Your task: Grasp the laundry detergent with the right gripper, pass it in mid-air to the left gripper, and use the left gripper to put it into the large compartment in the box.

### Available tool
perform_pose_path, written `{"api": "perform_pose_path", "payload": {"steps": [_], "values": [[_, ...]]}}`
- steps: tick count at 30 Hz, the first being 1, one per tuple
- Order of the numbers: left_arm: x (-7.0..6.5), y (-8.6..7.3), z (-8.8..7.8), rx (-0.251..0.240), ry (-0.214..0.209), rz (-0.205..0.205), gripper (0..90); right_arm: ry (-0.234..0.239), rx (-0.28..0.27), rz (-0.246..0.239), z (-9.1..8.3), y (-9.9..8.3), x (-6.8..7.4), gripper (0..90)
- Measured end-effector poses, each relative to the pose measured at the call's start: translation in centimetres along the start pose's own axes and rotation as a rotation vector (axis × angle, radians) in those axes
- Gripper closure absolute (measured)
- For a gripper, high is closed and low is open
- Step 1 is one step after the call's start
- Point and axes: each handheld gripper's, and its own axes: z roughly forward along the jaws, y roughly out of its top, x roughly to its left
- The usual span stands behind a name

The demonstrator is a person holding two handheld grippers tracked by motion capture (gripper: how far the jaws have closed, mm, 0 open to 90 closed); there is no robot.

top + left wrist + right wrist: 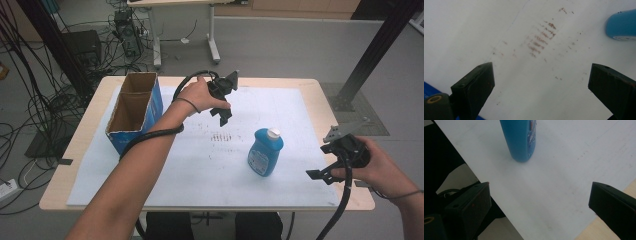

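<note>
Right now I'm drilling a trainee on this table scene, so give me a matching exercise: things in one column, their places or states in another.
Things:
1. blue bottle
2. cardboard box
3. left gripper
4. right gripper

Places or states:
A. open, by the table's right edge
B. upright, mid-table
C. open-topped, at the table's left
D. open, held above the white sheet beside the box

Pairs: 1-B, 2-C, 3-D, 4-A

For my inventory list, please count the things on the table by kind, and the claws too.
Blue bottle: 1
Cardboard box: 1
White sheet covering the table: 1
Claws: 2, the left claw and the right claw, both open and empty
Total: 5
</note>
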Motion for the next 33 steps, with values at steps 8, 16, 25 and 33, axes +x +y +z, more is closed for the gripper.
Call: {"api": "perform_pose_path", "payload": {"steps": [8,16,25,33], "values": [[-0.2,0.3,0.1,0.004,0.006,0.000,7.1,0.004,-0.021,0.009,0.8,-1.0,0.4,4.0],[0.0,0.3,0.5,0.003,-0.005,0.004,7.1,0.010,-0.041,0.009,1.6,-1.9,0.6,4.1],[-0.2,0.2,0.6,-0.001,-0.001,0.000,7.2,0.008,-0.065,0.011,2.4,-2.6,0.8,4.1],[-0.2,0.2,0.7,0.002,0.002,-0.001,7.3,0.005,-0.089,0.009,2.7,-3.1,1.1,4.1]]}}
